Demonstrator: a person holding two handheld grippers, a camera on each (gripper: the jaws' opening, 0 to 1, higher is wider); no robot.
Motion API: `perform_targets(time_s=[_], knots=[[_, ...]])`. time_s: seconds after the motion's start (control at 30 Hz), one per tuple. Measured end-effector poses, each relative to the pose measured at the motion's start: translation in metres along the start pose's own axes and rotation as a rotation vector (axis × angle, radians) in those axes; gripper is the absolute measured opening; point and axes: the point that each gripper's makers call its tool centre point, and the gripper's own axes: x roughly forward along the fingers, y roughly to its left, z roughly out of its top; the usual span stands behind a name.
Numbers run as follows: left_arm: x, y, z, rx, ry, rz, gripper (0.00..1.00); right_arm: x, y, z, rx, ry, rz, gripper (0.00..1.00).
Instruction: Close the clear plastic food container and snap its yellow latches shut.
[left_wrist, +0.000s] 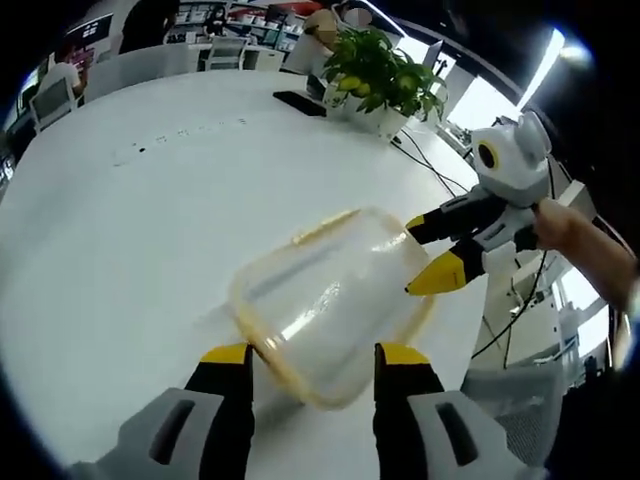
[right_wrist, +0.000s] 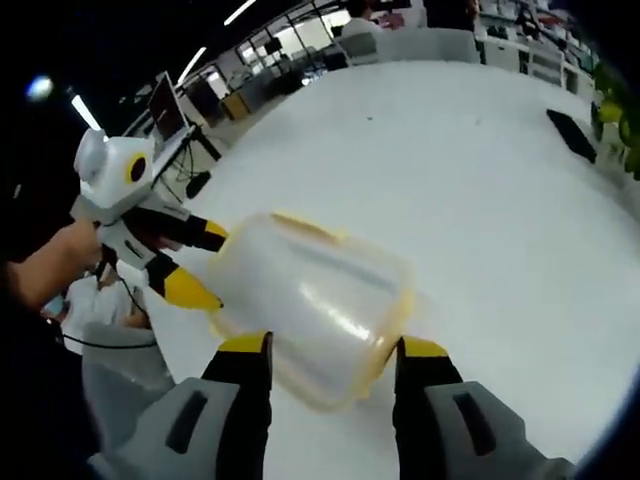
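Yellow-tipped black jaws of the left gripper (left_wrist: 312, 353) stand spread in the left gripper view, one to each side of the near edge of the clear plastic food container with the yellow rim (left_wrist: 328, 300), close against it but not clearly clamping. From the opposite side, the right gripper (right_wrist: 325, 346) is spread likewise in the right gripper view, its two tips bracketing the container's other end. Between the two, the box looks tilted and slightly lifted off the round white table (left_wrist: 130, 220), blurred as if moving, so I cannot tell whether its lid is seated or where the yellow latches lie. Holding it from both ends seems meant to steady the box and square it up before any latch is pressed; by my judgement the closing step is only beginning. Each view also catches the other tool coming in from the side, held by a person's hand (left_wrist: 570, 225), its jaws parted at the container's edge. Farther off stand a green potted plant (left_wrist: 380, 75), a dark flat phone-like object (left_wrist: 298, 102) and office desks.
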Motion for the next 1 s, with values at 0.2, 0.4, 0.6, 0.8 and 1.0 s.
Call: perform_targets(time_s=[0.2, 0.4, 0.6, 0.8, 1.0], knots=[[0.003, 0.002, 0.001, 0.006, -0.001, 0.003, 0.42, 0.0, 0.001, -0.003, 0.003, 0.013, -0.01, 0.45], [0.002, 0.002, 0.001, 0.014, 0.001, 0.008, 0.42, 0.001, 0.004, -0.004, 0.004, 0.01, -0.018, 0.45], [0.0, 0.005, -0.003, 0.016, 0.004, 0.012, 0.42, 0.004, 0.011, -0.007, -0.001, 0.017, -0.02, 0.45], [-0.008, 0.011, -0.013, -0.005, 0.008, 0.009, 0.42, 0.01, 0.02, -0.008, 0.004, 0.019, -0.01, 0.45], [-0.017, 0.016, -0.026, -0.021, 0.007, 0.01, 0.42, 0.017, 0.035, -0.01, 0.0, 0.022, -0.002, 0.46]])
